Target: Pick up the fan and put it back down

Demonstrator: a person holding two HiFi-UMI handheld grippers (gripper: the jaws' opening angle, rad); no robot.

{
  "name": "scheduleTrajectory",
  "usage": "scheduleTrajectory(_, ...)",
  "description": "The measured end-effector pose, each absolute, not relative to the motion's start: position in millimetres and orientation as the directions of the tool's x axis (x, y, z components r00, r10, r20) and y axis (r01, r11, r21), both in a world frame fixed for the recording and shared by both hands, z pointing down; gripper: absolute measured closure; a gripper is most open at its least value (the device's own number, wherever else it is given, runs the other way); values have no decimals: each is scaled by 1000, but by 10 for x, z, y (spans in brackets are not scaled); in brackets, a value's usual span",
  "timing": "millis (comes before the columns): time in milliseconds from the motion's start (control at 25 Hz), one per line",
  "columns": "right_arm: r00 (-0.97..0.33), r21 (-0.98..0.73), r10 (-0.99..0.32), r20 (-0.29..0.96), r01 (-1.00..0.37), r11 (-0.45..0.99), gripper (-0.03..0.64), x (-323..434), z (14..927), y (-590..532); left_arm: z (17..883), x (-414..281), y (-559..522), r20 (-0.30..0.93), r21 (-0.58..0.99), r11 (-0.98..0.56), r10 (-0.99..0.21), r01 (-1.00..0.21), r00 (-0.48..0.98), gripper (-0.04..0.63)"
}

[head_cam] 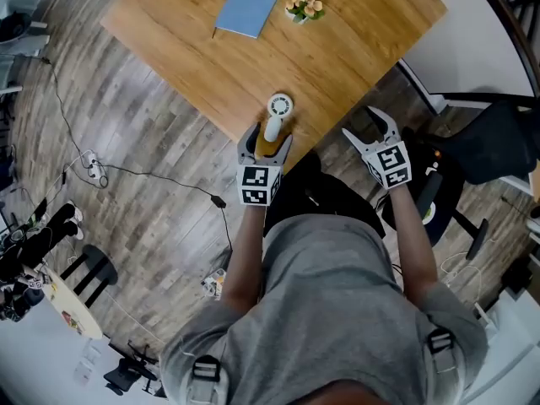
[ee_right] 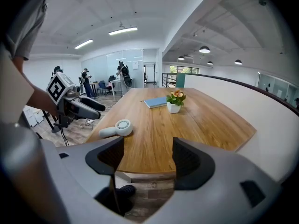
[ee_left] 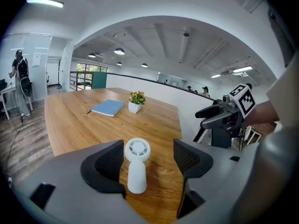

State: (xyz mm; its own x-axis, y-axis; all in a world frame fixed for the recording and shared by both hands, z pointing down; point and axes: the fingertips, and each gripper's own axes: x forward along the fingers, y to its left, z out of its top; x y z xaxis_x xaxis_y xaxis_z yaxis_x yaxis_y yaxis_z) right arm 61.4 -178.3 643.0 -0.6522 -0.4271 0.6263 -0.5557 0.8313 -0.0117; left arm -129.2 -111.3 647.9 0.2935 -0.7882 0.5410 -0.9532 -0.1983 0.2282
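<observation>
**Fan lined up between open jaws, close to the table's edge**

Our left gripper (ee_left: pixel 150 161) stands wide open with the white handheld fan (ee_left: pixel 137 167) between its jaws. Neither pad presses on it, so nothing is gripped yet. The fan lies flat on the wooden table (head_cam: pixel 354 32), round head away from us and handle pointing back towards the near edge. Our right gripper (ee_right: pixel 148 158) is also open and holds nothing. It hangs beyond the table's edge, above the floor.

The handle sits nearer one pad than the other. We judge that closing now would let that pad meet it first and shove or roll the smooth, rounded handle sideways before the other pad arrives. Because the fan lies close to the edge, a push towards us could tip it to the floor. A low approach might also catch the jaws on the tabletop.

There is plenty of room ahead. The blue notebook (head_cam: pixel 249 7) and the small potted flowers (head_cam: pixel 305 5) lie well apart from the fan, with bare wood between them. A black chair (head_cam: pixel 498 142) stands near our right side, off the table.
</observation>
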Motion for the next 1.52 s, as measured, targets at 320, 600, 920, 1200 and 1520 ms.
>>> scheduleTrajectory(320,-636,-26,-426,643,-574,819,281,496,6573,-1860,6758,-1356,-1333,586,181,-177,-771,-967,251,257)
scheduleTrajectory(600,-619,-27,-422,663,-583,812,279,481,6630,-1919,6946,-1379,-1494,600,210,-185,-751,-960,276,247)
scheduleTrajectory(920,-602,-29,-428,674,-601,799,279,552,6692,-2011,7149,-1312,-1592,627,219,-204,-719,-954,298,233)
scheduleTrajectory(1200,-605,-42,-428,671,-608,793,278,476,6750,-2015,7304,-1274,-1684,650,171,-217,-708,-961,276,227)
scheduleTrajectory(1520,-588,-45,-435,682,-627,777,278,597,6791,-2055,7437,-1302,-1733,683,130,-189,-694,-973,226,226)
